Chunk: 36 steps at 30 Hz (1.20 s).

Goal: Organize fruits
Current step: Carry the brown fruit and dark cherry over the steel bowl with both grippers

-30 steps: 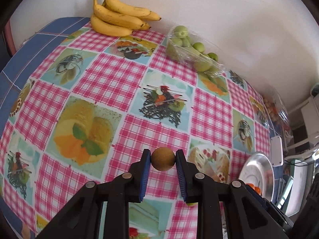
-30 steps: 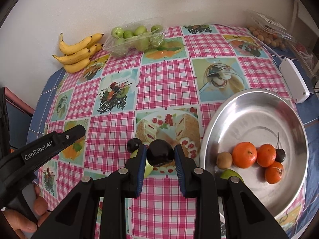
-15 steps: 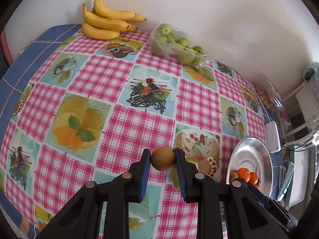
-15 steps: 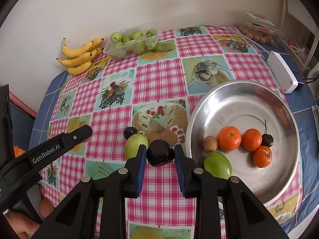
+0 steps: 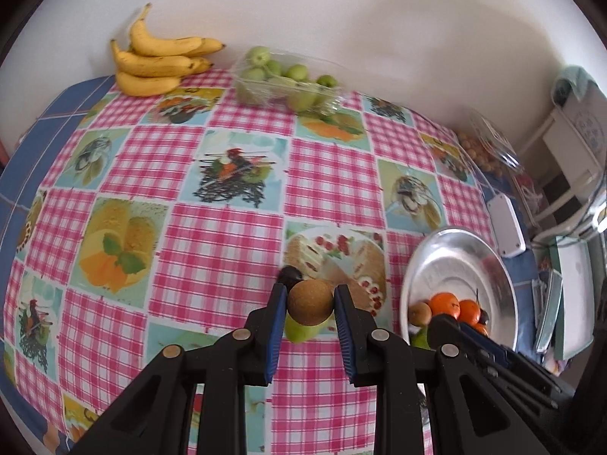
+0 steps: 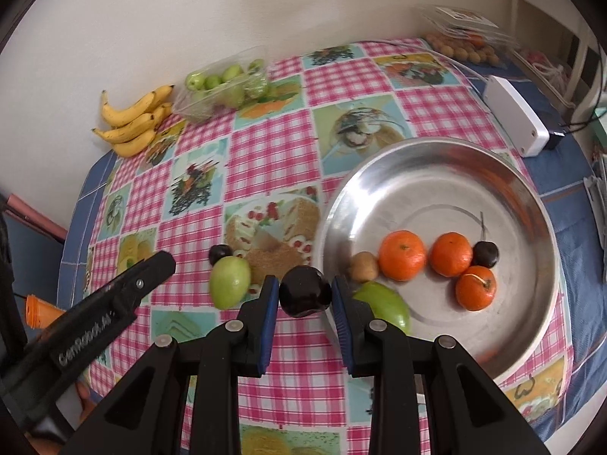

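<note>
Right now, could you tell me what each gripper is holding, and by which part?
The left gripper clamps a small brown fruit across its middle; the right gripper clamps a dark plum the same way.

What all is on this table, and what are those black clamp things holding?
Bananas: one bunch, yellow, far corner by the wall.
Clear tub: one, holding small green fruits, beside the bananas.
Metal bowl: one, silver, right side.
Oranges: three, in the bowl.
Small brown fruit: one, in the bowl.
Dark cherry: one, in the bowl.
Green fruit: one, at the bowl's near edge.
Green fruit on the cloth: one, with a dark fruit behind it.
White box: one, behind the bowl.
Left gripper: jaws shut on a brown round fruit.
Right gripper: jaws shut on a dark plum.
</note>
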Motion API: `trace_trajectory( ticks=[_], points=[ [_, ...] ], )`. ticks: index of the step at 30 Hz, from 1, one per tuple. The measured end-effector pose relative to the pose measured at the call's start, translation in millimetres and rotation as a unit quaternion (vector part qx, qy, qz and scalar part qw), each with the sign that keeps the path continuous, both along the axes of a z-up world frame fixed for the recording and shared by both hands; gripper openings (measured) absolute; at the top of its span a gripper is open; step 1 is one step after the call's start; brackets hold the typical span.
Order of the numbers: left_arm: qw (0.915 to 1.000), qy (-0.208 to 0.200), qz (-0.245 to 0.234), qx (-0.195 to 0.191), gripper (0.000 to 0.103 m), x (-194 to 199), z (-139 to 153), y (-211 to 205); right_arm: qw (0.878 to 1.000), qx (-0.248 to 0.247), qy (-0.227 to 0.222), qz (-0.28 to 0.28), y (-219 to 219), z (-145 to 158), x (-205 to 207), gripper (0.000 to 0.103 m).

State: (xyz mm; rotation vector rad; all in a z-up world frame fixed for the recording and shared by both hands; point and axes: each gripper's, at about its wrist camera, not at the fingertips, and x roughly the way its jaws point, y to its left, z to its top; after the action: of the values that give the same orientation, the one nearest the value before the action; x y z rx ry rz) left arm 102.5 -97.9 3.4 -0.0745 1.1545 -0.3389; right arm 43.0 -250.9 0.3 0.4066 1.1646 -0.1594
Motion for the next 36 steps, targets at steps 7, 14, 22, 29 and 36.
trace_trajectory(
  ticks=[7, 14, 22, 29, 36],
  points=[
    [0.9991, -0.005, -0.041, 0.012, 0.027, -14.2, -2.7, -28.5, 0.999, 0.009, 0.005, -0.044, -33.9, -3.8, -10.5, 0.03],
    [0.9962, -0.003, -0.086, 0.012, 0.027, -31.0, -6.9, -60.0, 0.996, 0.02, 0.004, -0.09, -72.3, -5.9, -23.8, 0.03],
    [0.99, -0.011, -0.14, 0.017, 0.028, -44.7, -12.6, -100.3, 0.993, 0.025, 0.007, -0.113, -92.9, -8.7, -34.3, 0.03],
    [0.9898, -0.004, -0.142, 0.015, 0.028, -33.9, -25.8, -110.4, 0.994, 0.032, 0.008, -0.103, -90.8, -14.7, -27.7, 0.03],
    [0.9904, -0.005, -0.138, 0.01, 0.028, -22.3, -34.5, -113.6, 0.996, 0.019, -0.016, -0.088, -88.6, -13.1, -9.7, 0.03]
  ],
)
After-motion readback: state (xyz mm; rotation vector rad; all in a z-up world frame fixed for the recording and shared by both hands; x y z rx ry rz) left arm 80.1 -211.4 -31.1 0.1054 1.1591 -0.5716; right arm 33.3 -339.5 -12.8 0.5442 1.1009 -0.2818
